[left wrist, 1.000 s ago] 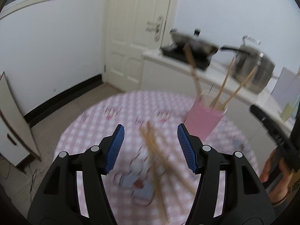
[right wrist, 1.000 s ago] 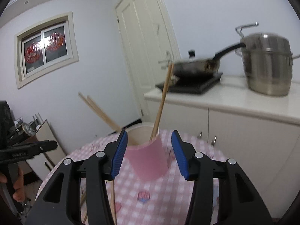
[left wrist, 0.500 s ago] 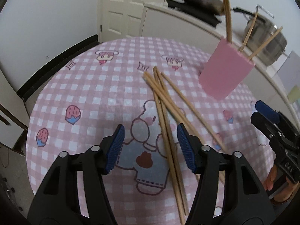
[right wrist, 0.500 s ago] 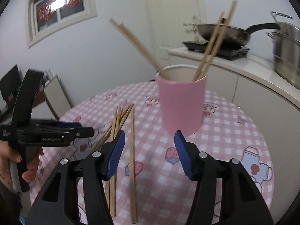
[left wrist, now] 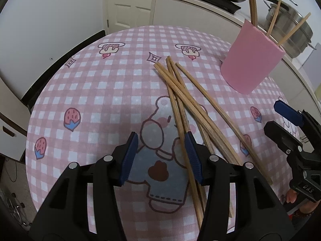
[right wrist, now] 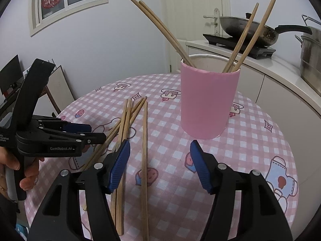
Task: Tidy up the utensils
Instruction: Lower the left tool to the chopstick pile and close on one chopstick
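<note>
looking through the left wrist view first, we see the left gripper low over the checked tablecloth, its jaws closing but gripping nothing yet; one stick of the loose chopsticks runs just inside the pad at right of centre. to do this pick well, we judge we should shift slightly toward the pile so a single stick sits midway between the pads, then close on it alone. the pink cup stands at upper right, already holding chopsticks. the pile's near ends vanish under the gripper body.

in the right wrist view, the right gripper hangs released, jaws opening, with one chopstick lying between them untouched; the cup sits above centre. the left gripper shows side-on at left, so we cannot tell its gap here. how many sticks overlap stays unclear.
</note>
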Action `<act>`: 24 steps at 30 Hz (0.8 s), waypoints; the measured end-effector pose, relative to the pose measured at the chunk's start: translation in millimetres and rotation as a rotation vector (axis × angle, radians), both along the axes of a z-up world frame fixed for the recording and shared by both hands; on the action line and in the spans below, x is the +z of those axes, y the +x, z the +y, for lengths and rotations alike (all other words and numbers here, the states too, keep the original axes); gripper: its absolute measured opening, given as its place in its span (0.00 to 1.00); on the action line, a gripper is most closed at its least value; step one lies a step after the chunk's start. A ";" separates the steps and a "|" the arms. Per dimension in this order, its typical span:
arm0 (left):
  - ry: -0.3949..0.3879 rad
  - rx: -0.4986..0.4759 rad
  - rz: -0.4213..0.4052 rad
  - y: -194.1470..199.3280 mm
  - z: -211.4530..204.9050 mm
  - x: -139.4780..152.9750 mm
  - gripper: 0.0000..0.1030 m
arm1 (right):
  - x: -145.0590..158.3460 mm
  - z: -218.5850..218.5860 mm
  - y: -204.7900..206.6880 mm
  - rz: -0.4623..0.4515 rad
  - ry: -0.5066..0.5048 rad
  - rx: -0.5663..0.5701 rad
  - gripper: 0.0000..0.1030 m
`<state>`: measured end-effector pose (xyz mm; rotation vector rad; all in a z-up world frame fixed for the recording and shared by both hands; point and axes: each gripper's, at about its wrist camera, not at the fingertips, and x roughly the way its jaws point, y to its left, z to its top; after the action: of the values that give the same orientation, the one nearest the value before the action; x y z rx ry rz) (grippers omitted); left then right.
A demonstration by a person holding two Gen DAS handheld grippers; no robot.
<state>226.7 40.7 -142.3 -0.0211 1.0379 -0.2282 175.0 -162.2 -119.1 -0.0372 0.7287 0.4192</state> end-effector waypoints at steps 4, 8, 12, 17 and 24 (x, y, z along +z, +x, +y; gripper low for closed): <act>0.012 0.006 0.011 4.7 -1.2 0.9 0.48 | -0.3 2.7 1.9 0.007 -0.012 0.001 0.58; 0.048 0.005 0.010 13.4 -8.7 -1.3 0.47 | -3.0 4.8 6.1 0.028 -0.037 0.000 0.58; 0.107 0.009 -0.030 14.0 -12.9 -4.0 0.40 | -5.0 4.8 8.1 0.043 -0.057 0.004 0.58; 0.050 0.086 -0.047 14.3 8.9 -4.1 0.10 | -4.5 5.6 12.8 0.052 -0.072 0.012 0.58; -0.009 0.142 -0.036 6.8 31.8 -3.6 0.06 | -4.9 35.4 28.0 0.071 -0.176 0.088 0.58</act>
<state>233.6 72.5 -145.9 -0.0987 0.9953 -0.1037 203.0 -126.8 -124.0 -0.2211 0.8351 0.4414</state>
